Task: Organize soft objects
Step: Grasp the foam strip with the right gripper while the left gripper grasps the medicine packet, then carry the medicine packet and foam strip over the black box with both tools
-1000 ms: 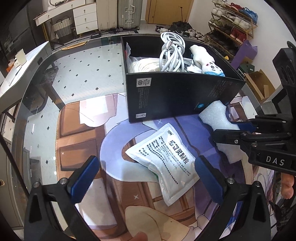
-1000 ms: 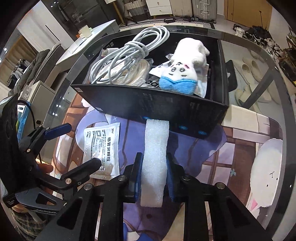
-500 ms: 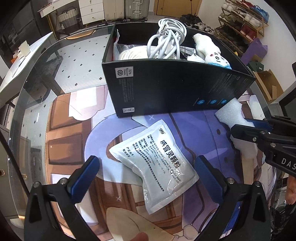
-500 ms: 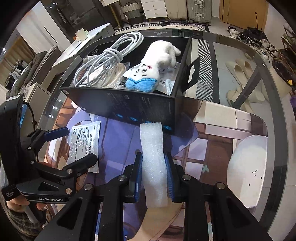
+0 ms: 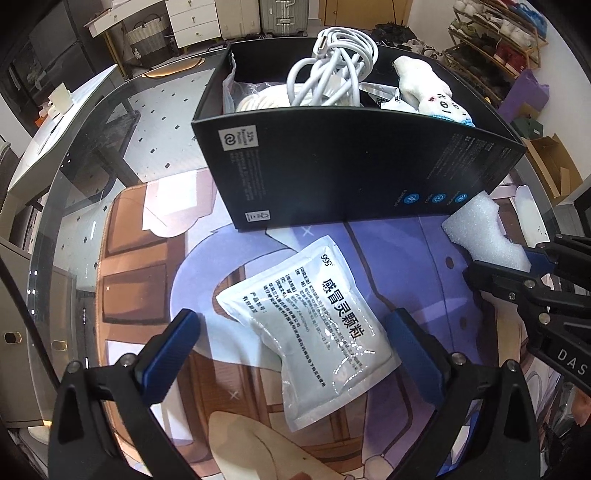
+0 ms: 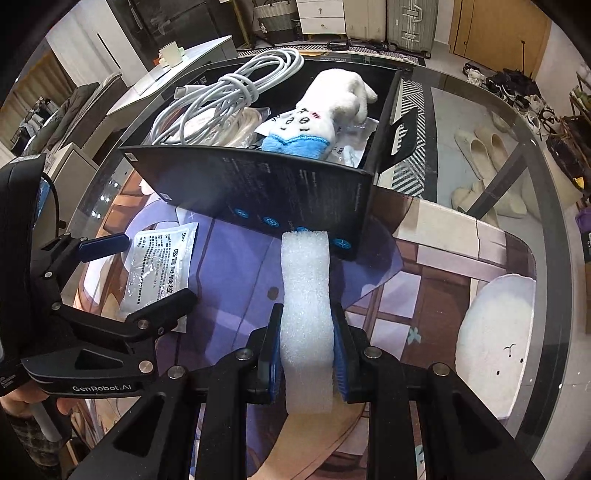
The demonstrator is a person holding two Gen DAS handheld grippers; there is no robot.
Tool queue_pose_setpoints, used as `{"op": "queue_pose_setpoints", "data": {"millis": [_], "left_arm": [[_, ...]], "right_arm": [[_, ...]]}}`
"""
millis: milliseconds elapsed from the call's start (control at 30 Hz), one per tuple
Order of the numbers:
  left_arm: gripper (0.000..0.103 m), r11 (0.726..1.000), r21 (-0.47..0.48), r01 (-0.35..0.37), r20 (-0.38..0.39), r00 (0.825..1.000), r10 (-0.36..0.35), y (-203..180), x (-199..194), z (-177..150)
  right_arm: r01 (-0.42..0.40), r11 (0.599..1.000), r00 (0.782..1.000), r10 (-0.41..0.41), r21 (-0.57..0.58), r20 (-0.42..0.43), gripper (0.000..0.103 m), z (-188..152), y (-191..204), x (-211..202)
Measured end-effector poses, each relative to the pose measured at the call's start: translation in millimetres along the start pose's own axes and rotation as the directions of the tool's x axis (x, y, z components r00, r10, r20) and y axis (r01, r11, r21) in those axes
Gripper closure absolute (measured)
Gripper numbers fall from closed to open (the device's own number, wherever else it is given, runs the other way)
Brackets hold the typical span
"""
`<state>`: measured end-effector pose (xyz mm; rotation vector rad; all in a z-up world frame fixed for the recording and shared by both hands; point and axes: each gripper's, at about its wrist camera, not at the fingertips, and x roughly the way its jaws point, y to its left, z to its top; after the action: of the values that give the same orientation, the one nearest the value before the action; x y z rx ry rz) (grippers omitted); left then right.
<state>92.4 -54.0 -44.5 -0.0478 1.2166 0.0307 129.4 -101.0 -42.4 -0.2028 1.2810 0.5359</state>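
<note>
Foam strip (image 6: 304,314), white, coarse-celled, oblong: pinched at its near half between the blue pads of the right gripper (image 6: 306,360), far end reaching to the outer front wall of the box, at or just short of touching it; in the left wrist view the same foam strip (image 5: 484,232) shows at the box's right front corner with the right gripper (image 5: 532,266) clamped on it. Box (image 5: 332,166), black card, open-topped, printed labels and three blue round icons on the front wall, standing on the mat. Contents of box: coiled white cable (image 6: 225,99) at the left, resting over a pale bundle in clear wrap; plush toy (image 6: 317,118), white with a blue band and black stitched marks, at the right, lying on flat clear-wrapped packets. Sachet (image 5: 310,321), white and silvery with black Chinese print and a "999" mark, lying flat on the mat in front of the box, apart from it; it sits between the two spread fingers of the left gripper (image 5: 291,339), which hovers wide apart and grips nothing. Mat (image 5: 147,258), illustrated in purple, brown and cream, covering the near part of the table. Table (image 6: 480,122), glass-topped, with pale shoes (image 6: 484,162) visible on the floor through it. Background: suitcases (image 6: 406,18), a white drawer unit, a shoe rack (image 5: 495,33).
</note>
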Motion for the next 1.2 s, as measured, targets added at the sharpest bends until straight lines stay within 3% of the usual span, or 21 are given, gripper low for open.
{"op": "queue_pose_setpoints", "data": {"millis": [100, 267, 333, 567, 733, 1200], "left_arm": [[0.015, 1.0, 0.003, 0.002, 0.006, 1.0, -0.002, -1, -5, -1], [0.045, 1.0, 0.007, 0.006, 0.019, 1.0, -0.007, 2, -12, -6], [0.051, 1.0, 0.012, 0.015, 0.021, 1.0, -0.015, 5, -14, -8], [0.06, 0.998, 0.023, 0.05, 0.021, 0.999, -0.05, 13, -18, -11], [0.063, 0.991, -0.016, 0.133, 0.027, 0.991, -0.133, 25, -21, -12], [0.066, 0.994, 0.021, 0.109, 0.078, 0.991, -0.11, 28, -42, -16]], "right_arm": [[0.008, 1.0, 1.0, -0.008, -0.011, 0.005, 0.08, 0, 2, 0], [0.013, 1.0, 1.0, -0.012, -0.019, 0.029, 0.08, -4, 4, -1], [0.011, 1.0, 0.999, -0.01, -0.016, 0.03, 0.08, -6, 4, -2], [-0.046, 0.999, 0.999, 0.046, 0.003, 0.027, 0.081, -13, 0, -6], [-0.05, 0.999, 0.998, 0.049, 0.017, 0.036, 0.081, -17, -3, -11], [-0.036, 0.999, 0.994, 0.034, 0.017, 0.101, 0.081, -17, 1, -45]]}}
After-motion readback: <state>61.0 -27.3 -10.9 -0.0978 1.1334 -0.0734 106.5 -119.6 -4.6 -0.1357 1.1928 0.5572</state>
